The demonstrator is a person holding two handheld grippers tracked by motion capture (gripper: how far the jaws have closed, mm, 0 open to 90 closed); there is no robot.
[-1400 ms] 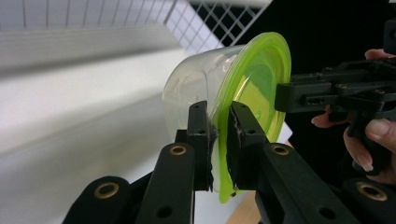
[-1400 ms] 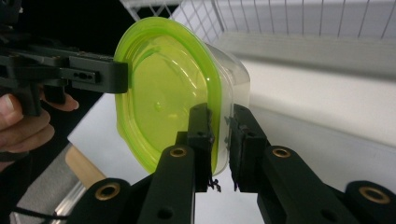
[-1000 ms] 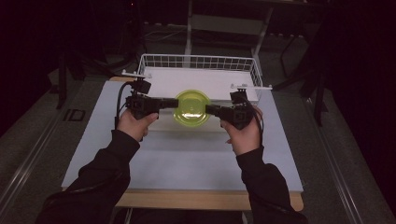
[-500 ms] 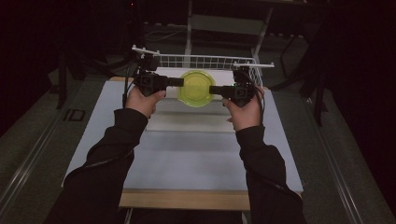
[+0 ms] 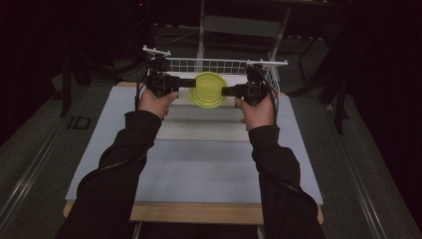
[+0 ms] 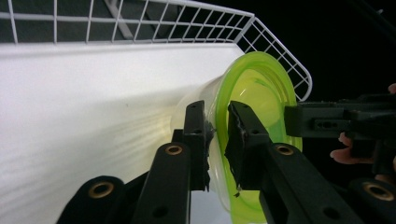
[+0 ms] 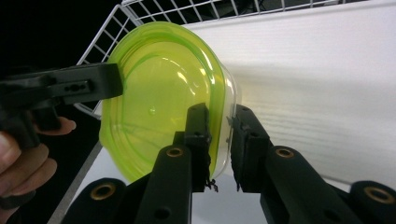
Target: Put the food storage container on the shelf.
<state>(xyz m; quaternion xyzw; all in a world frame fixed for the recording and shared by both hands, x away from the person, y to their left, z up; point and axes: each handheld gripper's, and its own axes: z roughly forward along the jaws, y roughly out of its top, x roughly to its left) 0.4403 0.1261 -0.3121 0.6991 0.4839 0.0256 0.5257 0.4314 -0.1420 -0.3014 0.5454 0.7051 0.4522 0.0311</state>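
Jaws of my left gripper (image 6: 217, 128) are clamped on the rim of the clear container with its yellow-green lid (image 6: 254, 116), one jaw on the lid face and one on the clear wall behind it, and my right gripper (image 7: 219, 128) pinches the opposite rim the same way. Between the two the container (image 5: 209, 89) hangs on edge, lid facing me, just above the near side of the white wire basket (image 5: 219, 63). The basket sits at the far end of the pale table (image 5: 199, 164).
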